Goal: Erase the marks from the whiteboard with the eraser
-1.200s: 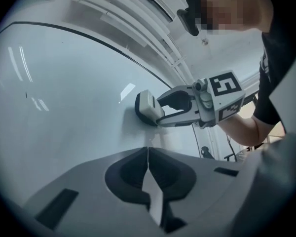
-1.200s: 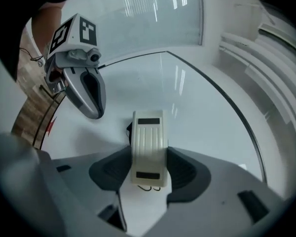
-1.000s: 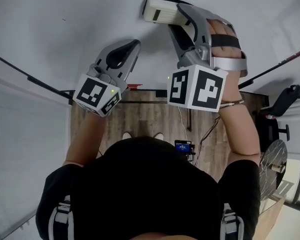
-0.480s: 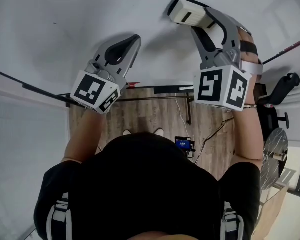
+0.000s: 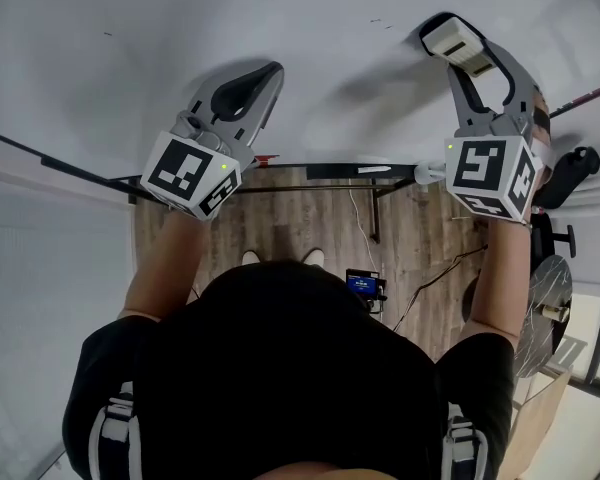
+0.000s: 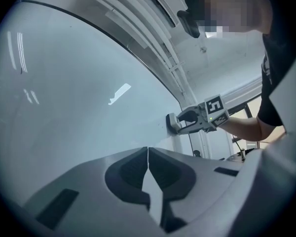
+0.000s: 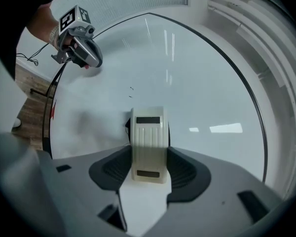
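Between the jaws of the right gripper (image 7: pixel 149 154) sits the cream whiteboard eraser (image 7: pixel 149 139), clamped by its long sides, with its felt face apparently flat against the whiteboard (image 7: pixel 202 83). The step in hand looks like the wiping itself.

Just ahead of the eraser and a little to its left, a few tiny dark ticks (image 7: pixel 131 88) show on the board. The next stroke, I judge, calls for sliding the pad over them with even pressure so no edge lifts. Nothing stands between pad and ticks.

The left gripper (image 6: pixel 148 152) has its jaws closed tip to tip on nothing and hangs near the board, well off to the eraser's left. A faint speck (image 5: pixel 107 35) lies beyond it, far from the eraser, so clearing it would probably take a long reach across.

Below both grippers run the board's dark lower frame (image 5: pixel 320 172) and a wood floor (image 5: pixel 310 223) with cables. An office chair (image 5: pixel 570 178) stands off to the right gripper's right.
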The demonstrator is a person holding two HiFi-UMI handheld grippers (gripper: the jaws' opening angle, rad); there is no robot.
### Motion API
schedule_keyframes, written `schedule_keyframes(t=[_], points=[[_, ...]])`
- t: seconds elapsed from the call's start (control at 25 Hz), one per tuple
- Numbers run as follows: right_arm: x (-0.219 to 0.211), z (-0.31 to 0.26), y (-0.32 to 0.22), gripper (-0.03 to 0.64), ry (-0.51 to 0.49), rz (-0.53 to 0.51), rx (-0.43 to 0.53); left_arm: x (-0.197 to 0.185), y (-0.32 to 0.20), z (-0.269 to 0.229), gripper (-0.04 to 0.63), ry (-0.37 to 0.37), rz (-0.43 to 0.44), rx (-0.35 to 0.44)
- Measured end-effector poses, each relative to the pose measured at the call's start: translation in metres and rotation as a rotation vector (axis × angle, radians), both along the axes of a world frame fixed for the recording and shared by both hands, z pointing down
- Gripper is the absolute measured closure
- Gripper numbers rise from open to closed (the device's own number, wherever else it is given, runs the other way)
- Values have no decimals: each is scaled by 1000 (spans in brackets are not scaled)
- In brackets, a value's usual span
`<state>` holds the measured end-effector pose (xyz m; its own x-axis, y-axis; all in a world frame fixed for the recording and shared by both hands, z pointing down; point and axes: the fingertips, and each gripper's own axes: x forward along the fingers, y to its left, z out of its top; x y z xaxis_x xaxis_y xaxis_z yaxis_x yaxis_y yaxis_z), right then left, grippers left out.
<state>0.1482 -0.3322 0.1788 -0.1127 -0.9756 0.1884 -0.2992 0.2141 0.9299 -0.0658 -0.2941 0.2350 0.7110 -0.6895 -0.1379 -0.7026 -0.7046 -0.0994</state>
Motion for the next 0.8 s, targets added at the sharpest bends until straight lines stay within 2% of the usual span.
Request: schedule_keyframes(t=[0.16,0.44,0.56,0.8], points=[[-14,1,12,396,17,-24,-26,-1,0,-1,588,-2,-7,3],[-131,1,42,396,81,-247,2,-16,5,-5,588,-10,-50,14],[-167,-3,37,396,98,-298,26,-26,5,-2,588,-10,-78,4],[-183,-8,23,396,96,-307,58,-44,7,2,588,2,-112,-24]])
